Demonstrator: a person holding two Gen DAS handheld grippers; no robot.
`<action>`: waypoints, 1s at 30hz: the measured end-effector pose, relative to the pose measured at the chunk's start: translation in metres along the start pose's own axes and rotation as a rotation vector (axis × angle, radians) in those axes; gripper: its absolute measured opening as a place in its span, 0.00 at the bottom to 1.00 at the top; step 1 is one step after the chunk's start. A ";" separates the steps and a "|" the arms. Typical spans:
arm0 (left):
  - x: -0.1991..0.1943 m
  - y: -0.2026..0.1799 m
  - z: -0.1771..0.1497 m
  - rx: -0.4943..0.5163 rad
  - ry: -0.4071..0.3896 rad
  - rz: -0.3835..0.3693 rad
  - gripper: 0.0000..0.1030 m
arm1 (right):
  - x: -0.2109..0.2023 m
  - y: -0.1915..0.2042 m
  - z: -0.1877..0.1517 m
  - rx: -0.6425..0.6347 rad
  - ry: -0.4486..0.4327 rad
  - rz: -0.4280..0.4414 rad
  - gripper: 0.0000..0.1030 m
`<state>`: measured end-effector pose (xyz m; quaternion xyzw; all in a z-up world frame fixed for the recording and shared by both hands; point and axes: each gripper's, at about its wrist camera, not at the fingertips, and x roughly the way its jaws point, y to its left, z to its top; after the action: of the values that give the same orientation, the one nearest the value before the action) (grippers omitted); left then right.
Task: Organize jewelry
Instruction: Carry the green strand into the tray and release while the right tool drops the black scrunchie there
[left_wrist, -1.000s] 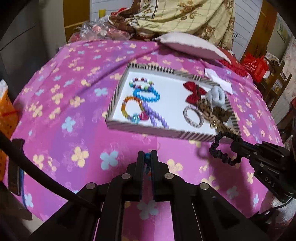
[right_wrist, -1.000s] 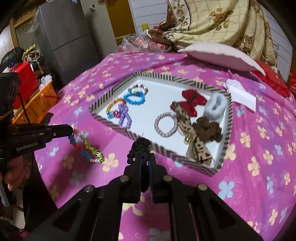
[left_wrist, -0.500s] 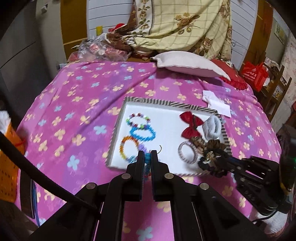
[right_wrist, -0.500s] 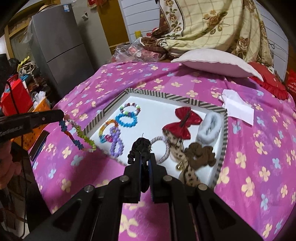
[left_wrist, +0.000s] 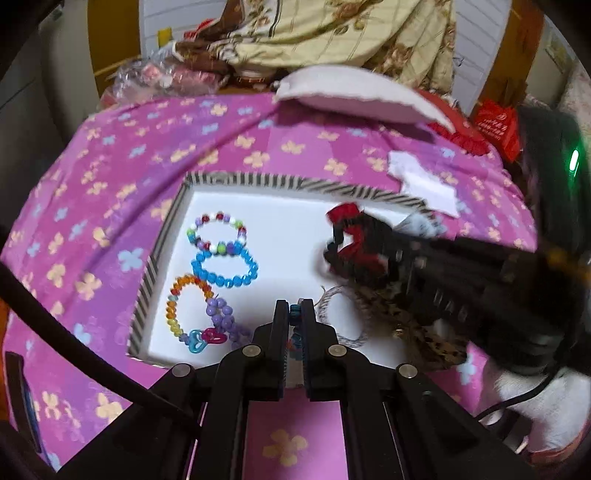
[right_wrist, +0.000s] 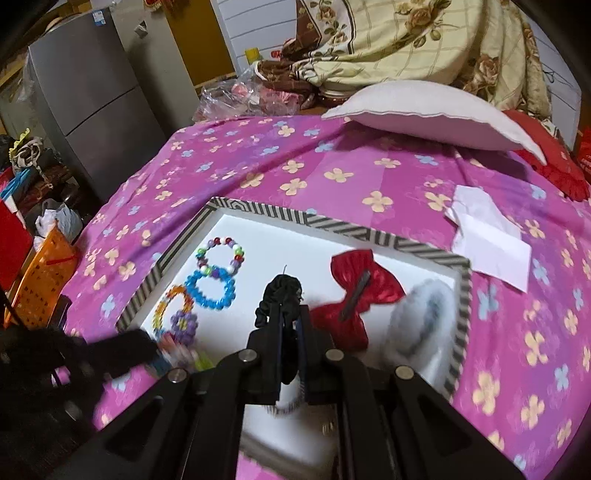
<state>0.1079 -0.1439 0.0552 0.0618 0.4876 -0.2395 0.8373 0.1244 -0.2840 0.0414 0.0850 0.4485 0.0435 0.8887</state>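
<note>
A white tray with a striped rim (left_wrist: 258, 181) (right_wrist: 369, 232) lies on the pink flowered bedspread. In it lie several bead bracelets, among them a blue one (left_wrist: 223, 267) (right_wrist: 210, 290), a red bow (right_wrist: 360, 291), a grey fluffy scrunchie (right_wrist: 421, 321) and a leopard-print tie (left_wrist: 424, 332). My left gripper (left_wrist: 294, 314) is shut on a multicoloured bead bracelet (left_wrist: 294, 332) over the tray's near edge. My right gripper (right_wrist: 290, 321) is shut on a black scrunchie (right_wrist: 282, 291) above the tray's middle; it shows blurred in the left wrist view (left_wrist: 334, 249).
A white pillow (right_wrist: 432, 114) and a heap of blankets (right_wrist: 406, 40) lie at the far end of the bed. A white folded paper (right_wrist: 487, 236) lies right of the tray. A grey fridge (right_wrist: 88, 96) and an orange basket (right_wrist: 40, 273) stand to the left.
Both grippers have moved forward over the tray with their items still held. The right gripper now reaches across above the red bow and the hair ties.
</note>
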 end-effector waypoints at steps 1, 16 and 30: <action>0.009 0.004 -0.001 -0.008 0.013 0.007 0.15 | 0.007 0.001 0.004 -0.005 0.010 0.000 0.07; 0.052 0.040 -0.012 -0.048 0.074 0.082 0.15 | 0.079 0.001 0.018 0.000 0.123 -0.044 0.12; 0.044 0.037 -0.014 -0.057 0.029 0.072 0.23 | 0.024 0.003 0.005 0.003 0.019 -0.034 0.45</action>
<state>0.1322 -0.1223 0.0060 0.0588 0.5039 -0.1945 0.8395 0.1426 -0.2777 0.0262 0.0784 0.4585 0.0286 0.8848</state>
